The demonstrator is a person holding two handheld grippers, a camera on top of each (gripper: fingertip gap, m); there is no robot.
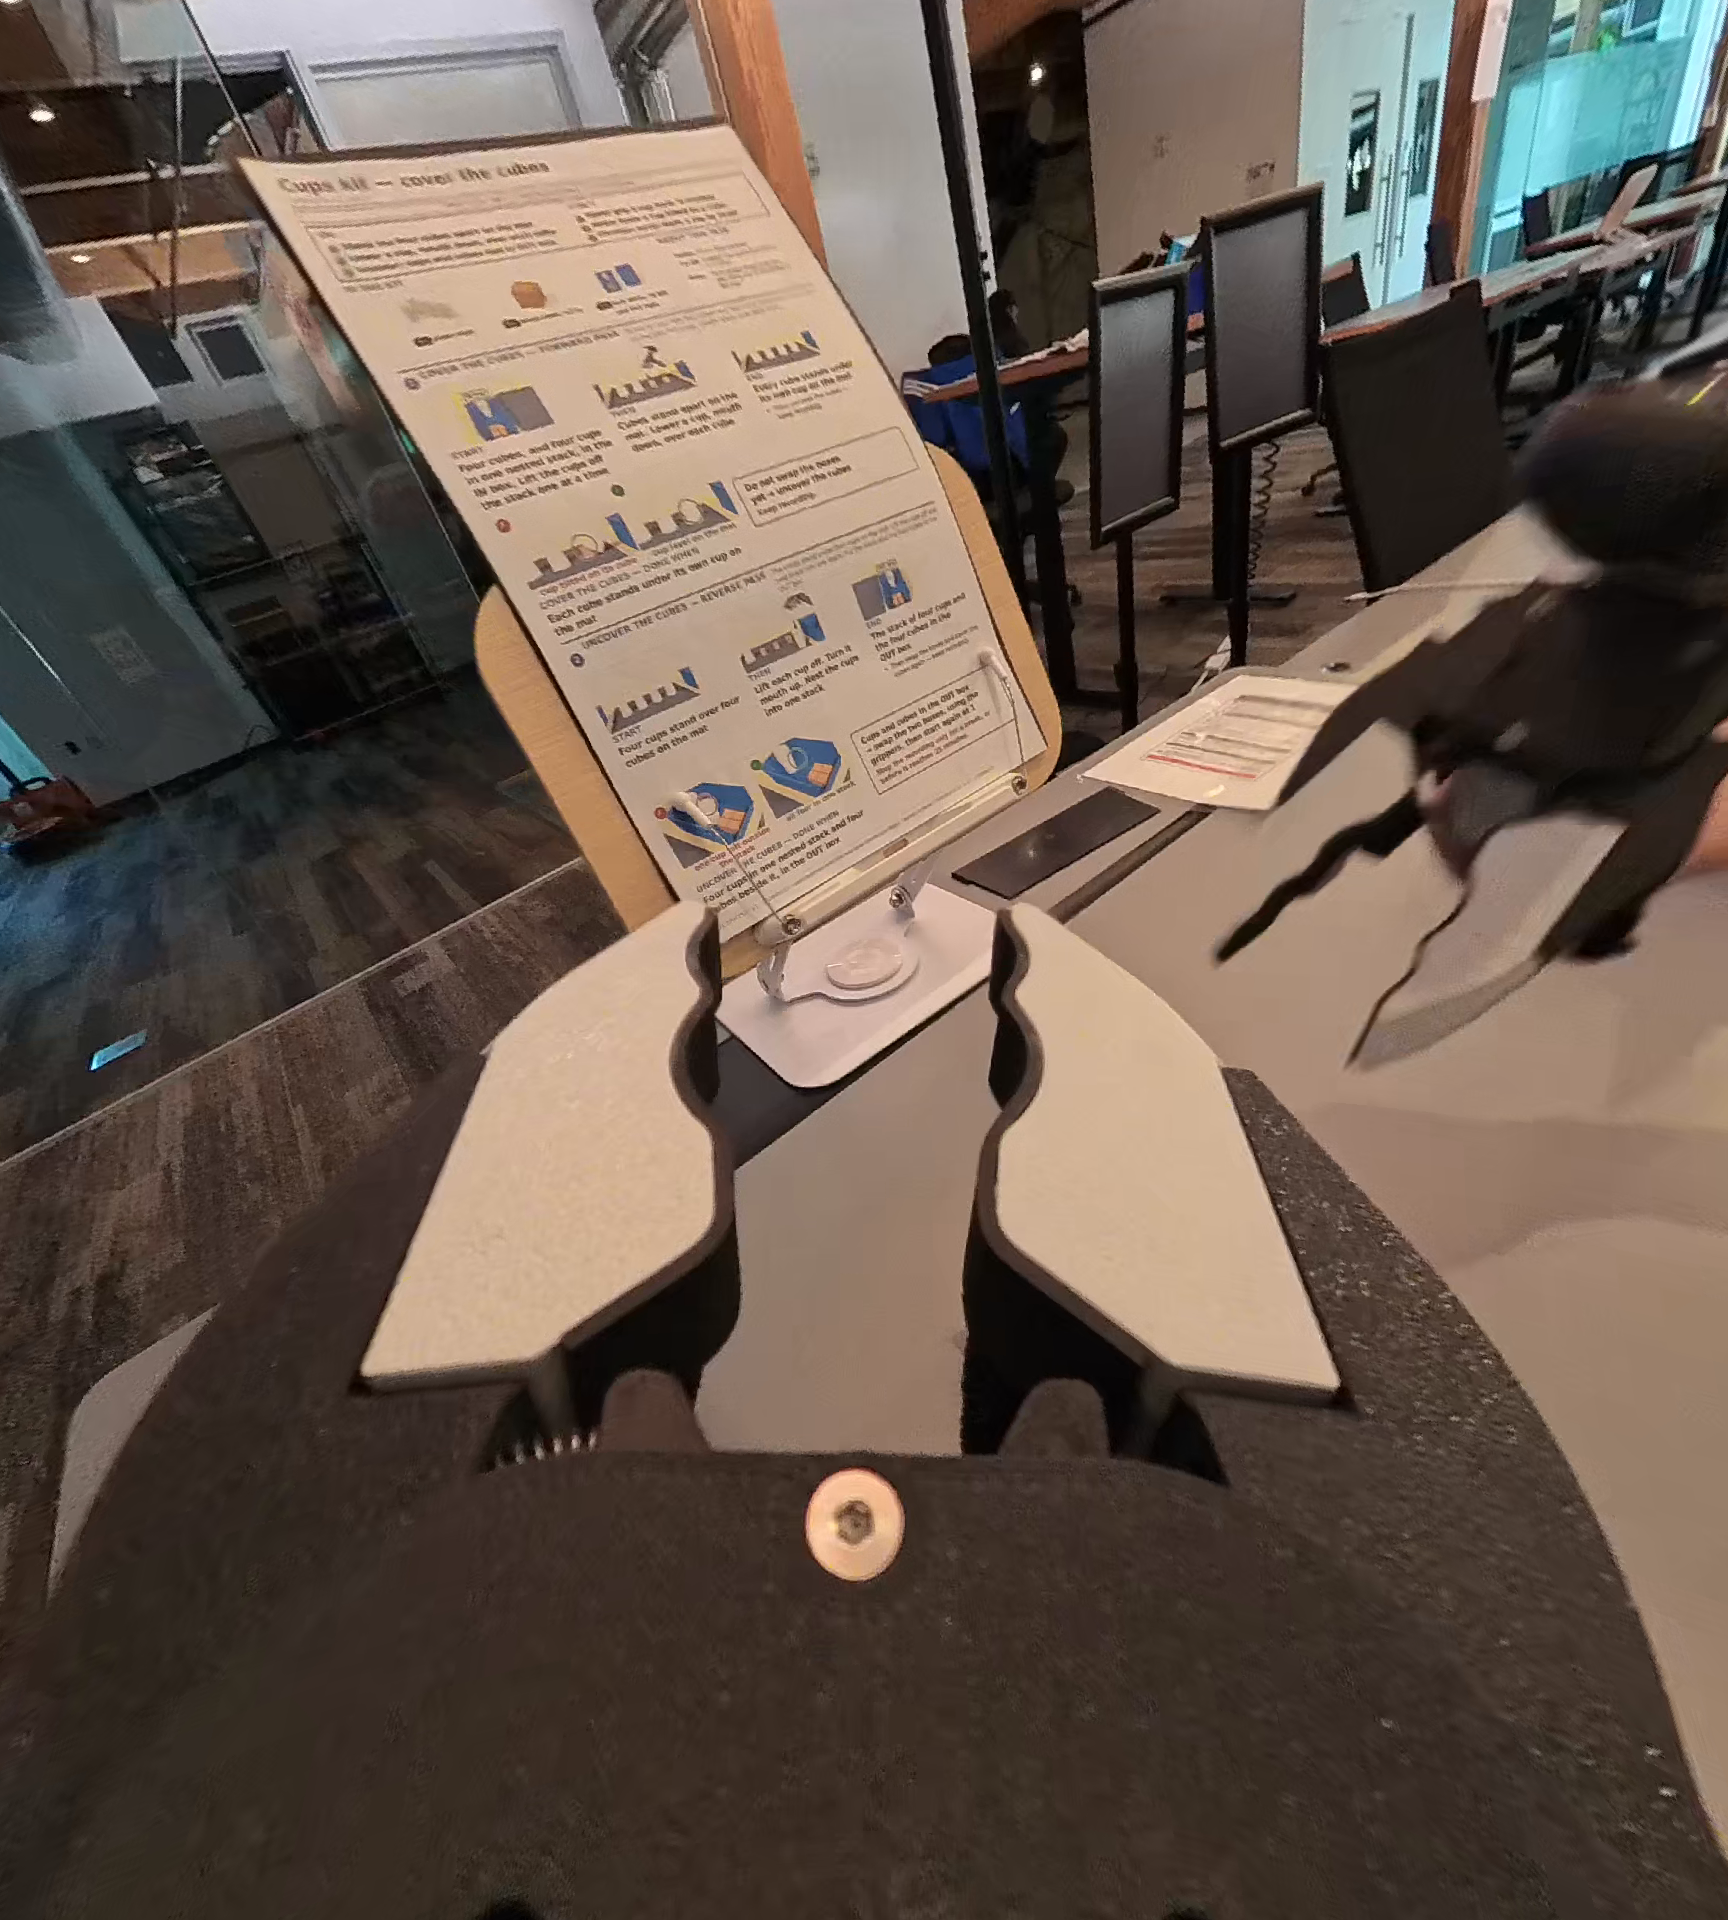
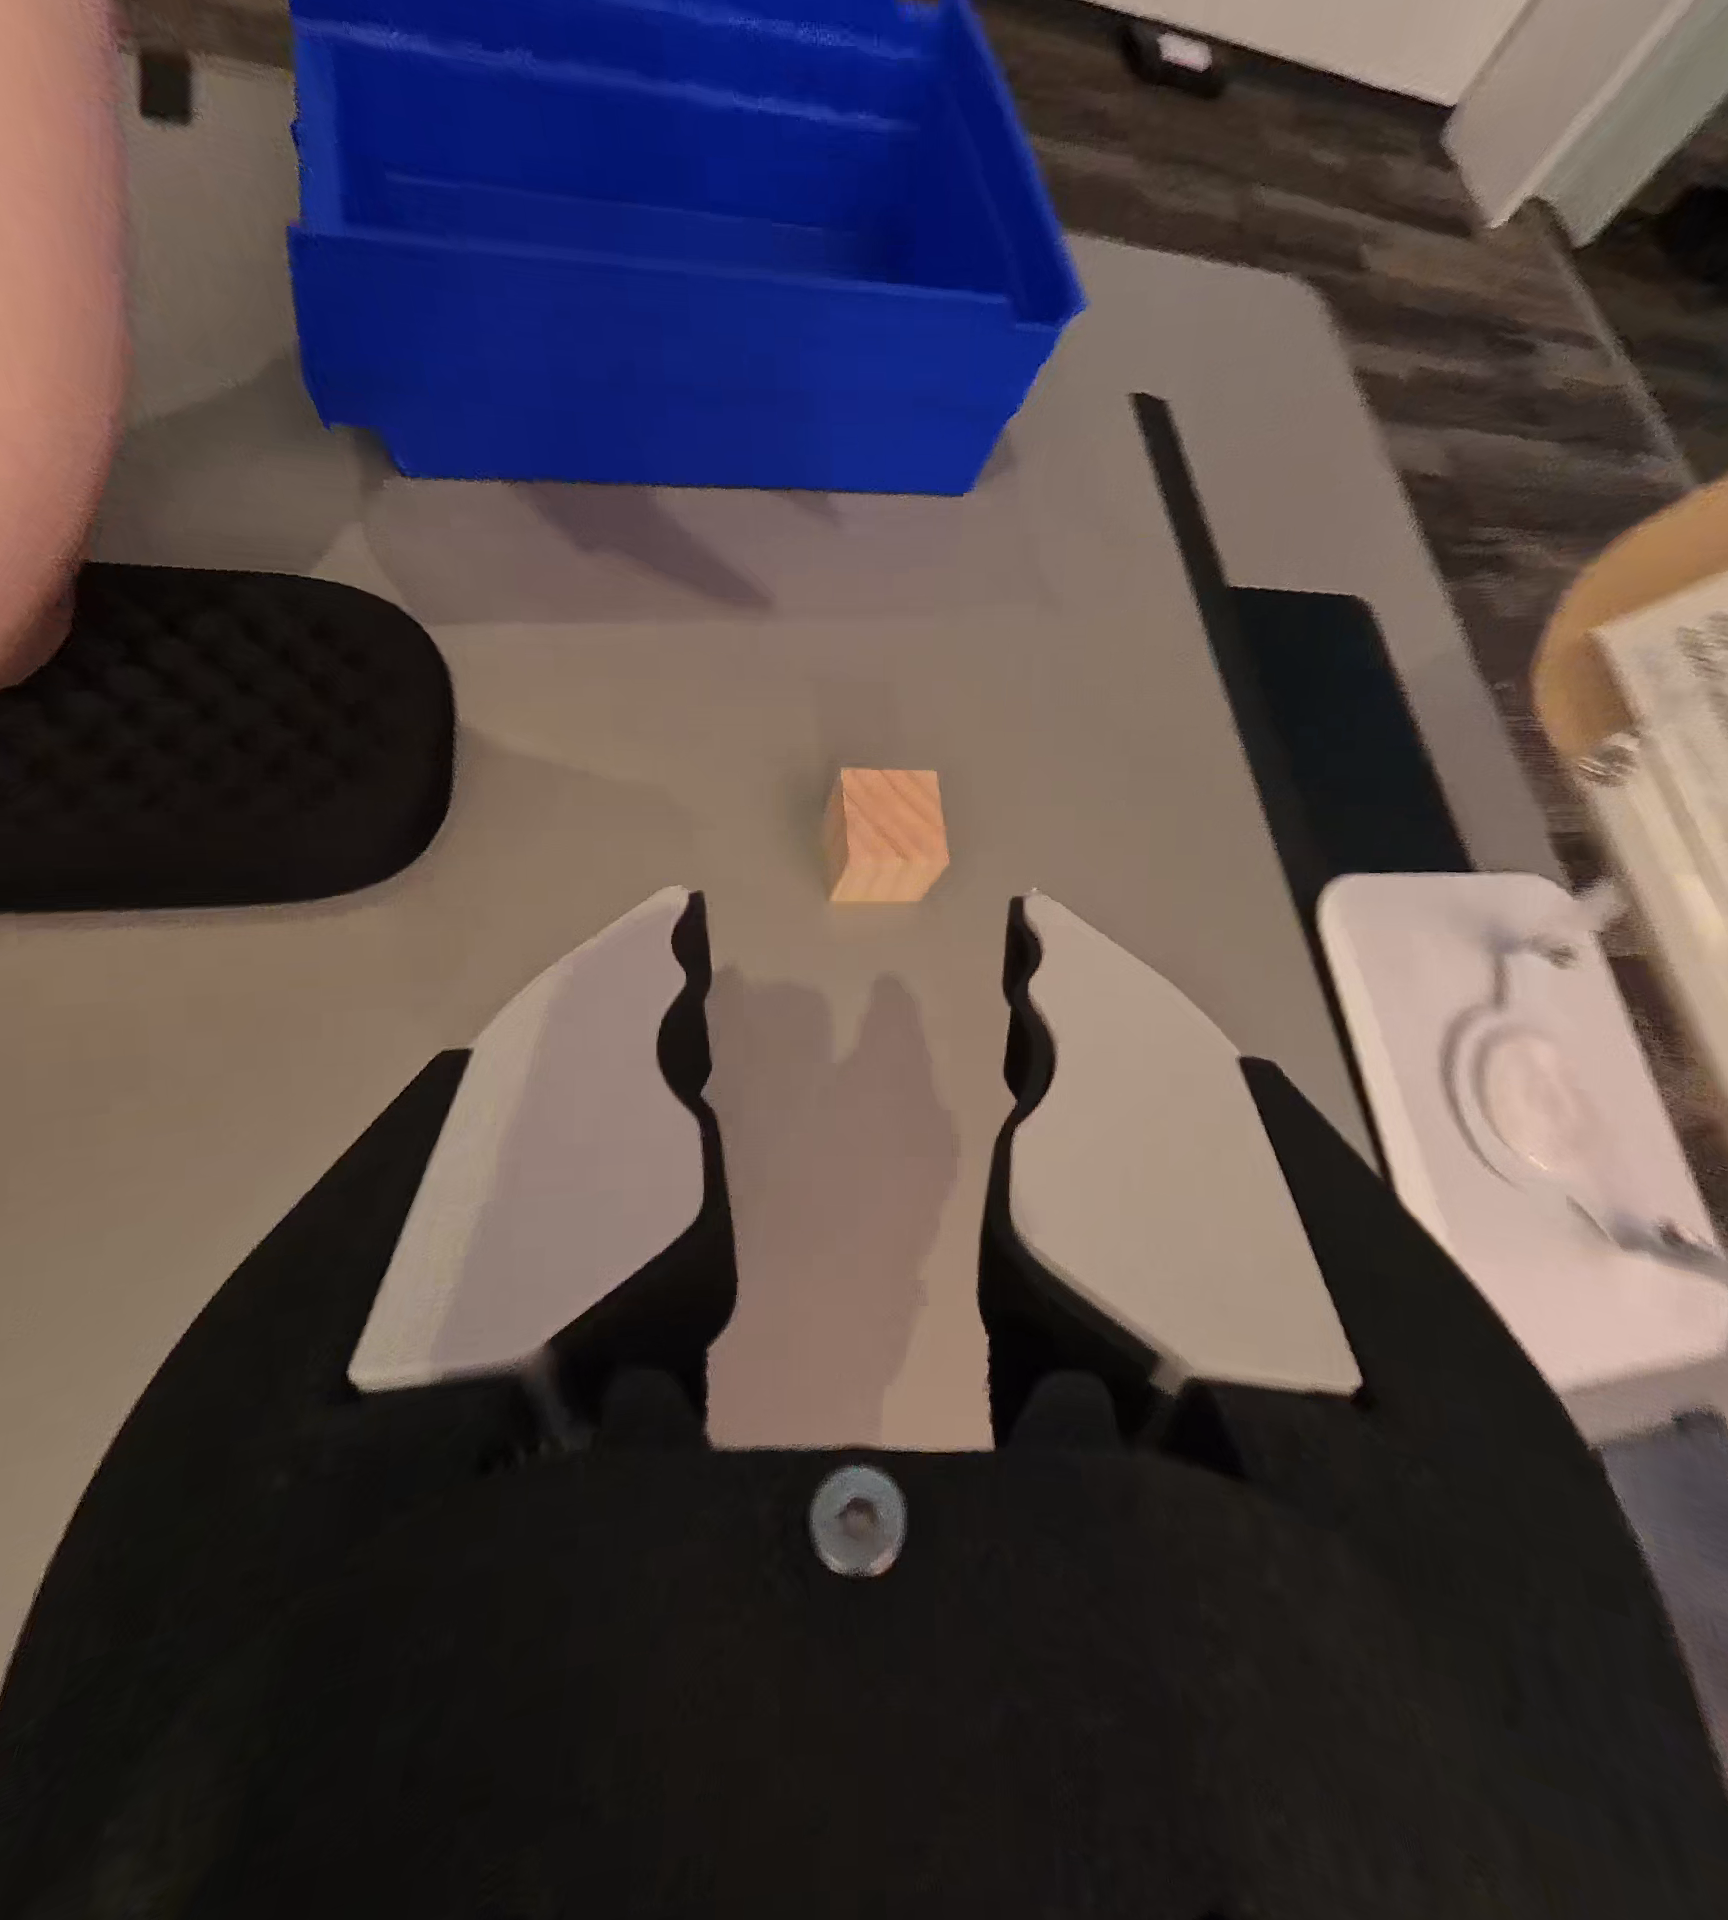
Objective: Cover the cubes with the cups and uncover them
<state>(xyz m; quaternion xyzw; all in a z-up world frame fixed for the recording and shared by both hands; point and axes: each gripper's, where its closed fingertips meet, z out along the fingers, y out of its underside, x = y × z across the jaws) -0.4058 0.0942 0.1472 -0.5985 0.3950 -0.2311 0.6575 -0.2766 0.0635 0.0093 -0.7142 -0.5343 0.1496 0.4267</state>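
Office space with dark patterned carpet, glass partitions and rows of desks stretches behind a grey table (image 2: 569,1039). On the table a blue bin (image 2: 673,312) stands at the far end, a black foam pad (image 2: 164,738) lies to its left, and an instruction sheet (image 1: 652,499) leans on a white-based stand (image 1: 870,997). Both tools hover above the tabletop with fingers spread apart and nothing between them: the left gripper (image 1: 849,977) faces the sheet, while the right gripper (image 2: 855,914) points down at a single wooden cube (image 2: 886,834) resting just beyond its tips, untouched.
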